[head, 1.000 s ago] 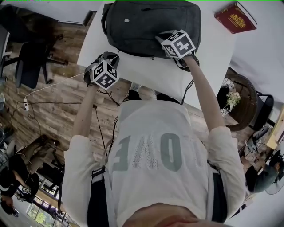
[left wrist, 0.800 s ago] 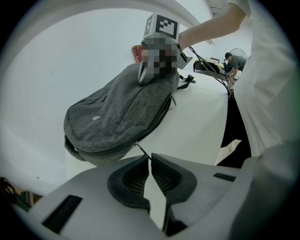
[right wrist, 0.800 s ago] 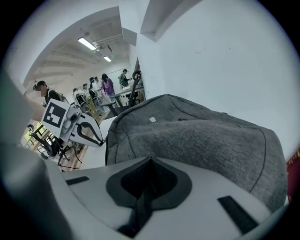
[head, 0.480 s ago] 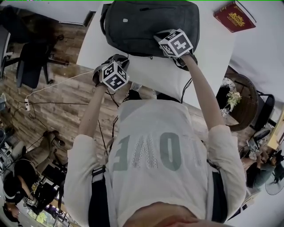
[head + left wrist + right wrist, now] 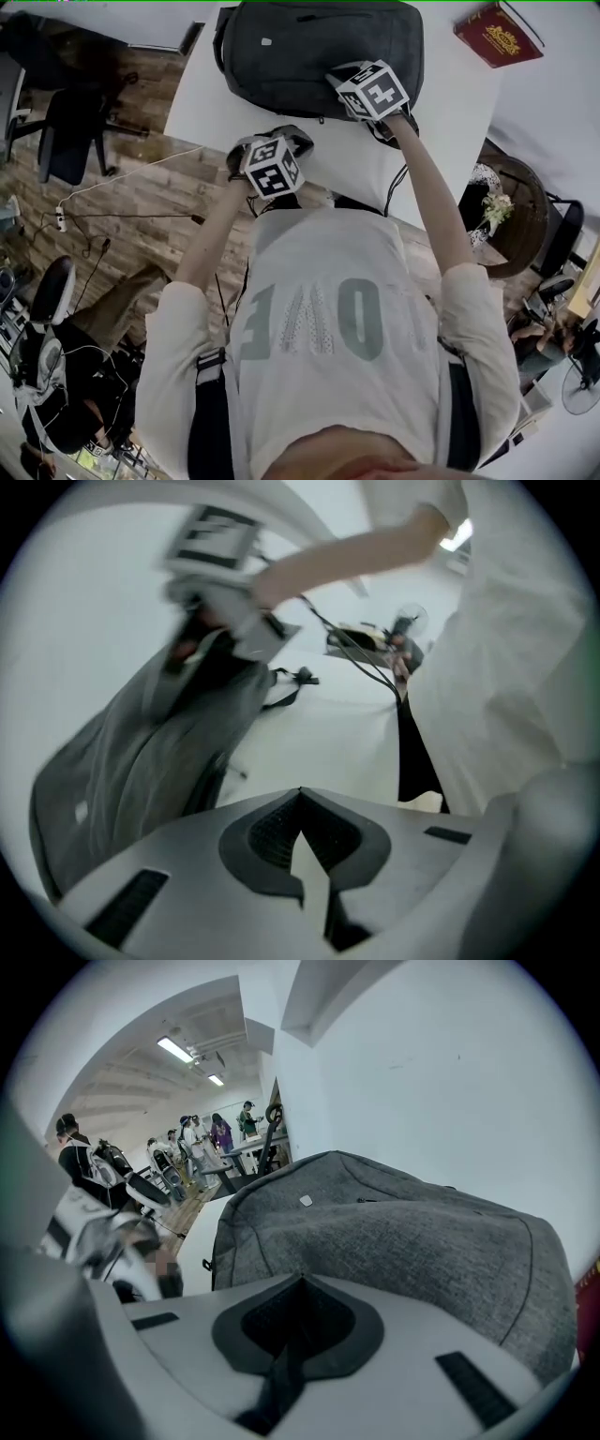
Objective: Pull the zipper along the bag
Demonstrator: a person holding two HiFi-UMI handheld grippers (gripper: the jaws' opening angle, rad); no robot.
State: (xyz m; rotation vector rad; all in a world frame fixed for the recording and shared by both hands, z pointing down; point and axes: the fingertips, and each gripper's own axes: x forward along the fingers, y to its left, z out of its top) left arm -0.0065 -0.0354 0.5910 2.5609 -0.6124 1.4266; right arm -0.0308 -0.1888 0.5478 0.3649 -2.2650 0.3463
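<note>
A dark grey backpack (image 5: pixel 319 52) lies flat on the white table (image 5: pixel 309 159). My right gripper (image 5: pixel 361 94) rests at the bag's near edge. In the right gripper view its jaws (image 5: pixel 300 1279) are closed on a dark strip of the bag; whether that is a zipper pull or a strap I cannot tell. My left gripper (image 5: pixel 277 150) hovers over the table's near edge, left of the right one and short of the bag. Its jaws (image 5: pixel 300 794) are shut with nothing in them, and the backpack (image 5: pixel 141 752) lies to their left.
A red book (image 5: pixel 497 36) lies at the table's far right corner. A black strap with a buckle (image 5: pixel 286 682) trails from the bag onto the table. Office chairs (image 5: pixel 66 131) and a cable are on the wooden floor to the left. A round table with flowers (image 5: pixel 492 211) stands at the right.
My left gripper has moved to the right along the table's near edge, closer to the right gripper and the bag. The right gripper and the backpack have stayed put.
</note>
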